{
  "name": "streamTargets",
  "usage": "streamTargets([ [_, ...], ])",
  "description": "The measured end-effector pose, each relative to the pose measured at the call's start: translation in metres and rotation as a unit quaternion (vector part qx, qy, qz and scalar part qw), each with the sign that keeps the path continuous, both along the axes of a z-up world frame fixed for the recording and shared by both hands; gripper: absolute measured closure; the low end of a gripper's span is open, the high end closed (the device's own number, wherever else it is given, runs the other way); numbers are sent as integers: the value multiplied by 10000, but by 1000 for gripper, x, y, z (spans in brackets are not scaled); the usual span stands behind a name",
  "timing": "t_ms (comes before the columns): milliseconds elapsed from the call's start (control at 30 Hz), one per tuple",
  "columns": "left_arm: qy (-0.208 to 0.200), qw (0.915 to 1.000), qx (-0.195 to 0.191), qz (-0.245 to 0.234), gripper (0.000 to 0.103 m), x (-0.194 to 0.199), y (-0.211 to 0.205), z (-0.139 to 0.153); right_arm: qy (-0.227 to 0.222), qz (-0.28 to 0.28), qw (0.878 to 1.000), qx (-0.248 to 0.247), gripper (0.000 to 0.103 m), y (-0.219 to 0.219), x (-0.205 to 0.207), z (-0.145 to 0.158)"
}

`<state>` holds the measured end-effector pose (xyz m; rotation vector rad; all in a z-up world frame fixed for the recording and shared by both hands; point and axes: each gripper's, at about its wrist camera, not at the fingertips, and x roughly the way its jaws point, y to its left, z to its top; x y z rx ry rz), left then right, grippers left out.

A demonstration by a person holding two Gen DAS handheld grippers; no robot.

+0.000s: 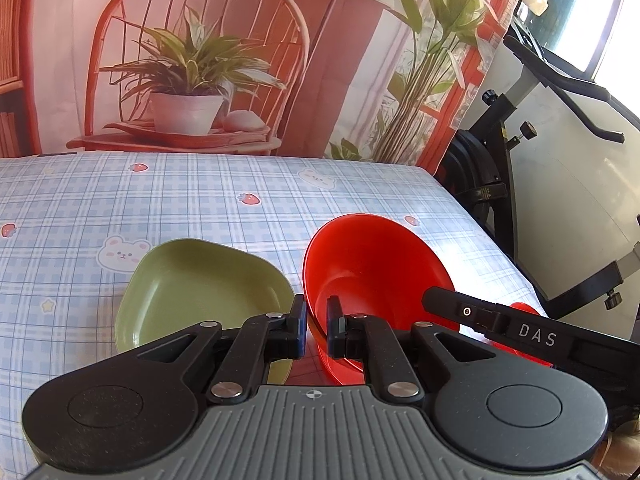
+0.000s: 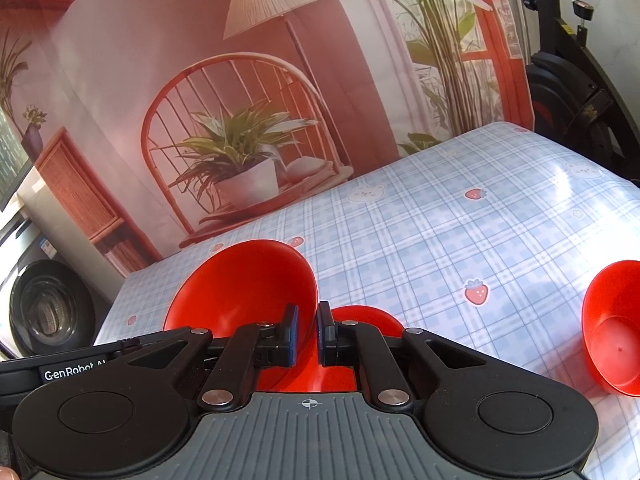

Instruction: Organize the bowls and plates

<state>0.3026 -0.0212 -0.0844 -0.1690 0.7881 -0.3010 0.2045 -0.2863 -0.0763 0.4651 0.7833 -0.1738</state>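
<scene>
Now, in the left wrist view, the left gripper (image 1: 317,326) is clamping its two fingers on the near left rim of a red bowl (image 1: 376,268). This bowl is tilting, with its opening facing to the near left, and it is sitting over the near right part of the table covered by a blue checked tablecloth (image 1: 200,200). Just to the left of it, a green plate (image 1: 192,288) with rounded corners is lying flat on the cloth, and its right edge is close to the left finger. The right gripper (image 1: 500,324) is showing at the right side as a black bar with the letters DAS, reaching to the right side of the same bowl, and a small red part is showing behind it. Far behind the table, a printed backdrop (image 1: 192,60) with a chair and a plant is hanging, and an exercise bike (image 1: 520,128) is standing to the right.

In the right wrist view, the right gripper (image 2: 308,336) is pinching the right rim of the tilted red bowl (image 2: 248,284), one finger inside and one outside. Another red piece (image 2: 368,320) is lying just behind the right finger; I cannot tell what it is. A second red bowl (image 2: 616,332) is tilting at the right edge, well apart from the first. The tablecloth (image 2: 440,220) is stretching far to the right.
</scene>
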Motion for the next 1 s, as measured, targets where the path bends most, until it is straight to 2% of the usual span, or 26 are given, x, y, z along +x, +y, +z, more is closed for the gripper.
streamTargets([
  [200,104,9999,78,-89,91,0,-15,-8,-59,-96,9999,8,94,-14,-10,-10],
  [633,276,9983,465,-216,91,12,-42,-26,18,-327,9984,460,94,-44,-28,-38],
  [1000,375,9969,637,-267,91,19,-42,-33,-9,-233,9985,491,93,-49,-29,-47],
])
